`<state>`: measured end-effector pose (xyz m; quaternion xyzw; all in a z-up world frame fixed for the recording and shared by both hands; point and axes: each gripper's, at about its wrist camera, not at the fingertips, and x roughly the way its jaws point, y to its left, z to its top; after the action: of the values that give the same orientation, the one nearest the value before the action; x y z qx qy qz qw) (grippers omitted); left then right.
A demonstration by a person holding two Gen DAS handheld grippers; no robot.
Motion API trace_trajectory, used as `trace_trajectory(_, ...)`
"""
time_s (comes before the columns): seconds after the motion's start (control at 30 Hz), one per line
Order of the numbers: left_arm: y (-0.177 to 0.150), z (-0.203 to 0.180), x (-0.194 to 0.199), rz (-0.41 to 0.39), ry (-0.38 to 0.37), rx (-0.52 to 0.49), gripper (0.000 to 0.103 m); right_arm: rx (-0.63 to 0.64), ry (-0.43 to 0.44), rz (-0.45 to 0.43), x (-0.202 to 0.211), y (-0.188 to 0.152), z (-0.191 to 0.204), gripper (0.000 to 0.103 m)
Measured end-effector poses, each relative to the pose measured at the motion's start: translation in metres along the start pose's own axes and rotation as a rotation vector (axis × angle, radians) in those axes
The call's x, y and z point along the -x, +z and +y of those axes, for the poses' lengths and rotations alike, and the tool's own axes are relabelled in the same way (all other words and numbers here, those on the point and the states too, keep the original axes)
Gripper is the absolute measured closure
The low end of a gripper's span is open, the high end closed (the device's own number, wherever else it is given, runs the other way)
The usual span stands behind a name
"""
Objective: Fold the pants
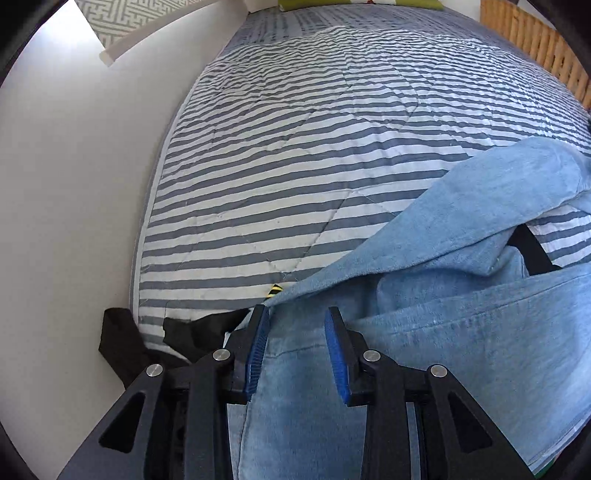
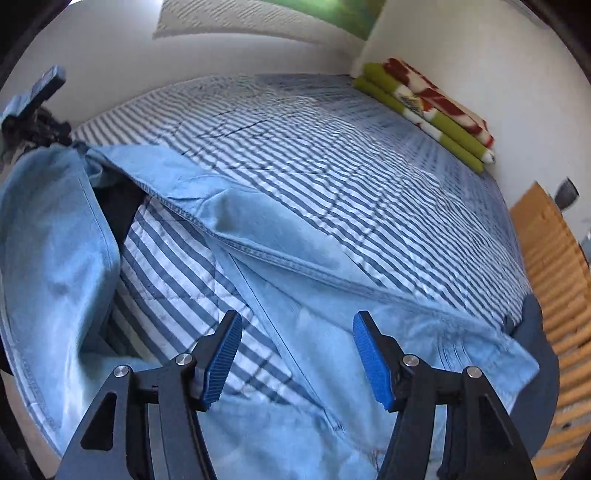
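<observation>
Bed (image 1: 295,155): striped grey-and-white quilt. Pants (image 1: 424,332), light blue denim: spread loosely over the near part of the bed, partly folded over. Folded green-and-red blanket (image 2: 428,110): far corner. Left gripper (image 1: 295,325): jaws apart above denim. Right gripper (image 2: 297,332): jaws wide apart, holding nothing.

A bedroom in a home. Shown by a wide bed (image 1: 295,155) under a quilted grey-and-white striped cover (image 2: 332,166), pushed against a plain white wall (image 1: 74,184). At the far end, a folded blanket (image 2: 424,110) in green, red and white, lying in the corner where two walls meet. Along one side, a slatted wooden frame (image 2: 554,295). Above, a framed picture (image 1: 122,22) with a grey maze pattern. On the cover, light blue pants (image 2: 295,295) spread out. Daylight throughout.
</observation>
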<state>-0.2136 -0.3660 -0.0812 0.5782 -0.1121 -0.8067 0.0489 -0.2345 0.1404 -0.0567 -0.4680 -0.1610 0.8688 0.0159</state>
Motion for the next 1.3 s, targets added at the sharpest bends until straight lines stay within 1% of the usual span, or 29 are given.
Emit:
trace_trajectory(0.07, 0.006, 0.003, -0.012, 0.011, -0.006, 0.005, 0.069, 0.081, -0.008, -0.003, -0.025, 0.016, 0.020, 0.045)
trace_trajectory(0.17, 0.012, 0.005, -0.026, 0.021, -0.005, -0.011, 0.069, 0.171, -0.043, -0.003, -0.060, 0.032, 0.039, 0.045)
trace_trajectory(0.23, 0.017, 0.010, -0.032, 0.016, -0.023, 0.000, 0.070, 0.210, -0.065, -0.004, -0.079, 0.040, 0.045, 0.045)
trace_trajectory(0.3, 0.022, 0.013, -0.036, 0.015, -0.065, 0.015, 0.083, 0.210, -0.077, -0.002, -0.093, 0.049, 0.043, 0.045)
trace_trajectory(0.33, 0.023, 0.014, -0.037, 0.015, -0.083, 0.017, 0.091, 0.197, -0.065, -0.005, -0.097, 0.054, 0.038, 0.045)
trace_trajectory(0.37, 0.024, 0.012, -0.039, 0.015, -0.087, 0.011, 0.095, 0.178, -0.044, -0.004, -0.099, 0.058, 0.034, 0.045)
trace_trajectory(0.4, 0.026, 0.008, -0.040, 0.013, -0.083, -0.001, 0.097, 0.157, -0.019, -0.006, -0.101, 0.062, 0.029, 0.047)
trace_trajectory(0.43, 0.026, 0.005, -0.040, 0.009, -0.076, -0.013, 0.098, 0.140, 0.001, -0.005, -0.102, 0.065, 0.024, 0.057)
trace_trajectory(0.47, 0.027, 0.003, -0.039, -0.001, -0.068, -0.020, 0.099, 0.126, 0.020, 0.005, -0.104, 0.066, 0.020, 0.076)
trace_trajectory(0.5, 0.029, 0.002, -0.037, -0.008, -0.066, -0.012, 0.099, 0.119, 0.036, 0.020, -0.106, 0.068, 0.018, 0.086)
trace_trajectory(0.53, 0.031, 0.005, -0.035, -0.014, -0.061, 0.009, 0.099, 0.114, 0.035, 0.030, -0.108, 0.068, 0.016, 0.095)
trace_trajectory(0.6, 0.038, 0.012, -0.026, -0.038, -0.050, 0.057, 0.099, 0.091, 0.047, 0.025, -0.105, 0.069, 0.009, 0.098)
trace_trajectory(0.63, 0.042, 0.015, -0.020, -0.056, -0.045, 0.069, 0.099, 0.071, 0.045, 0.019, -0.102, 0.071, 0.005, 0.103)
trace_trajectory(0.73, 0.057, 0.025, 0.005, -0.122, -0.026, 0.094, 0.099, -0.011, 0.034, -0.023, -0.086, 0.082, -0.019, 0.103)
trace_trajectory(0.8, 0.067, 0.026, 0.021, -0.152, -0.012, 0.086, 0.099, -0.066, 0.004, -0.060, -0.072, 0.088, -0.034, 0.103)
trace_trajectory(0.87, 0.076, 0.027, 0.032, -0.168, 0.008, 0.071, 0.099, -0.090, 0.061, -0.081, -0.061, 0.089, -0.041, 0.103)
trace_trajectory(0.9, 0.079, 0.027, 0.036, -0.175, 0.017, 0.072, 0.099, -0.082, 0.079, -0.079, -0.059, 0.088, -0.041, 0.101)
trace_trajectory(0.93, 0.083, 0.027, 0.038, -0.181, 0.020, 0.073, 0.099, -0.068, 0.117, -0.060, -0.059, 0.086, -0.039, 0.089)
trace_trajectory(0.97, 0.086, 0.028, 0.040, -0.187, 0.020, 0.078, 0.099, -0.053, 0.153, -0.042, -0.061, 0.084, -0.036, 0.067)
trace_trajectory(1.0, 0.088, 0.028, 0.042, -0.193, 0.021, 0.083, 0.099, -0.041, 0.156, -0.046, -0.061, 0.080, -0.032, 0.058)
trace_trajectory(1.03, 0.090, 0.027, 0.042, -0.194, 0.025, 0.082, 0.099, -0.024, 0.157, -0.056, -0.062, 0.078, -0.028, 0.052)
trace_trajectory(1.1, 0.092, 0.026, 0.040, -0.189, 0.036, 0.075, 0.099, 0.015, 0.188, -0.044, -0.067, 0.074, -0.018, 0.052)
trace_trajectory(1.13, 0.094, 0.024, 0.039, -0.185, 0.042, 0.069, 0.099, 0.038, 0.187, -0.040, -0.070, 0.074, -0.013, 0.051)
trace_trajectory(1.2, 0.095, 0.024, 0.037, -0.186, 0.047, 0.063, 0.099, 0.089, 0.144, -0.032, -0.078, 0.073, -0.002, 0.052)
trace_trajectory(1.23, 0.096, 0.025, 0.036, -0.183, 0.045, 0.068, 0.099, 0.106, 0.143, -0.024, -0.084, 0.073, 0.000, 0.052)
trace_trajectory(1.3, 0.098, 0.025, 0.033, -0.176, 0.055, 0.060, 0.099, 0.114, 0.179, 0.006, -0.094, 0.073, 0.002, 0.051)
